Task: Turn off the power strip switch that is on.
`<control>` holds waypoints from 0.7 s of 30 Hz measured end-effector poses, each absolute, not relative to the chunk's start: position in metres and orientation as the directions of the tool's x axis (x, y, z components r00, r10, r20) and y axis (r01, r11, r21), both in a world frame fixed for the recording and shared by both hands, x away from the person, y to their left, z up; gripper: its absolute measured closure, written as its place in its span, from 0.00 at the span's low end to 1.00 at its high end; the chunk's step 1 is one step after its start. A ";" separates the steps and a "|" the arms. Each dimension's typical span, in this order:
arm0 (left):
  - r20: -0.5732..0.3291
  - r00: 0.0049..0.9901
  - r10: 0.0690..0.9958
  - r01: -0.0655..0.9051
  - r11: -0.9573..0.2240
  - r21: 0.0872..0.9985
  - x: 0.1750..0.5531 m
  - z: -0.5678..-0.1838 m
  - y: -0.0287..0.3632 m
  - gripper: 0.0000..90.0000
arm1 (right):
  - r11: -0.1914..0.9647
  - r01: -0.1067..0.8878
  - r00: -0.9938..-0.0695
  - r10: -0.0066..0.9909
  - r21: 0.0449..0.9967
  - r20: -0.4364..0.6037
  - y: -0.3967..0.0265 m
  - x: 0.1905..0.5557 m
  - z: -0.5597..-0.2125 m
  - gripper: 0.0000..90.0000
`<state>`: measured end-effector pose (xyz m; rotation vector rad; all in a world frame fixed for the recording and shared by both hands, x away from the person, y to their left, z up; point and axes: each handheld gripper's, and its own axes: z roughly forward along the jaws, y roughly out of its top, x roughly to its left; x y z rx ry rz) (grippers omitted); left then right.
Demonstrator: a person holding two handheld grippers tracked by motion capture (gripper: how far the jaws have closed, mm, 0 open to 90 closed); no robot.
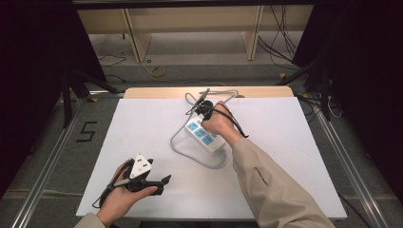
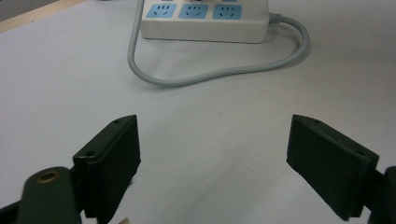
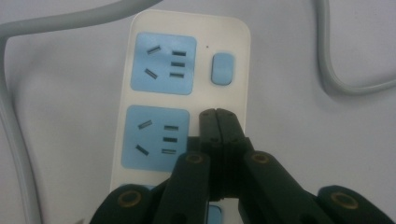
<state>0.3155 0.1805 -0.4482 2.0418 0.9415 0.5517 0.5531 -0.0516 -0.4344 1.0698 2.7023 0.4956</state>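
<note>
Right claw (image 3: 217, 114) pinched together, probably pressing the strip's (image 3: 187, 28) switch; next we lift off. Left claw (image 2: 212, 161) gapes, idle.

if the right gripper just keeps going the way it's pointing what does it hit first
Most likely the power strip: the right gripper, jaws shut, points down at its white top beside the middle blue socket, where a switch like the end one may sit. How far above it hangs is unclear.
</note>
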 end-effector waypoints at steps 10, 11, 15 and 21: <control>0.053 0.627 0.777 0.427 -0.400 0.811 0.316 -0.448 0.181 0.19 | 0.679 0.630 -0.718 0.694 0.378 -0.050 -0.052 0.552 -0.432 1.00; 0.053 0.627 0.777 0.427 -0.399 0.811 0.316 -0.448 0.181 0.19 | 0.682 0.626 -0.721 0.691 0.378 -0.055 -0.052 0.553 -0.431 1.00; 0.051 0.626 0.778 0.427 -0.397 0.812 0.315 -0.448 0.180 0.19 | 0.685 0.623 -0.723 0.688 0.377 -0.054 -0.052 0.553 -0.431 1.00; 0.053 0.626 0.778 0.427 -0.399 0.812 0.316 -0.448 0.181 0.19 | 0.682 0.623 -0.721 0.691 0.383 -0.059 -0.053 0.552 -0.430 1.00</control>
